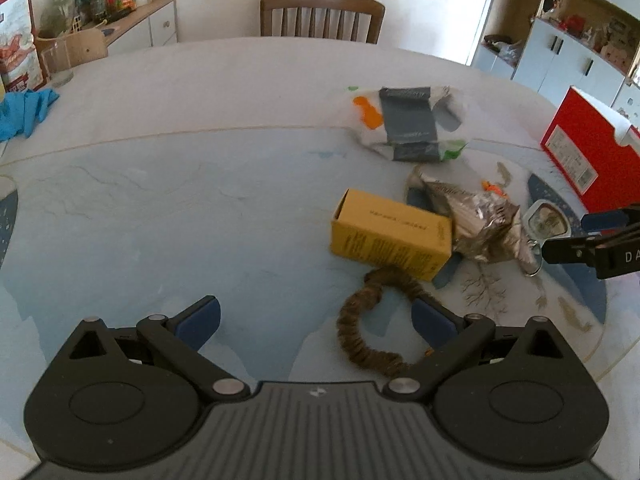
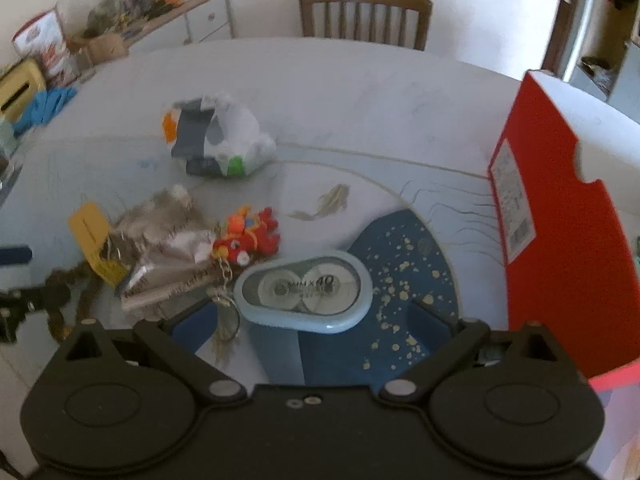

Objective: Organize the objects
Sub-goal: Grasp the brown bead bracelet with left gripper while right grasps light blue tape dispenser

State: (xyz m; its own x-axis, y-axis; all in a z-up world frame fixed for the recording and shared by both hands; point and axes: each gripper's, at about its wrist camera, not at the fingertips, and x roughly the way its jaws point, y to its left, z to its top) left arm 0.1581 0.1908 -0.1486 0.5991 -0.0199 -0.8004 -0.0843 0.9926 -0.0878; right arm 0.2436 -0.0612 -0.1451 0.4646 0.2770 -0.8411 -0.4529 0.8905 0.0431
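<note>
Several items are lying loose on the table (image 1: 200,92): brown scrunchie (image 1: 360,332) beside the wide-open left gripper (image 1: 316,318), yellow box (image 1: 390,234), foil packet (image 1: 480,224), then correction-tape dispenser (image 2: 304,290) sitting between the open right gripper (image 2: 316,320) jaws. Red box (image 2: 560,220) is waiting; sorting looks barely begun.

Box (image 1: 390,234) left of foil packet (image 1: 480,220)

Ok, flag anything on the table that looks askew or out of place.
The yellow box lies on its side, skewed, touching a crumpled foil bag. The brown scrunchie lies against the box's near edge. A plastic bag lies crumpled further back. Nothing looks spilled.
</note>
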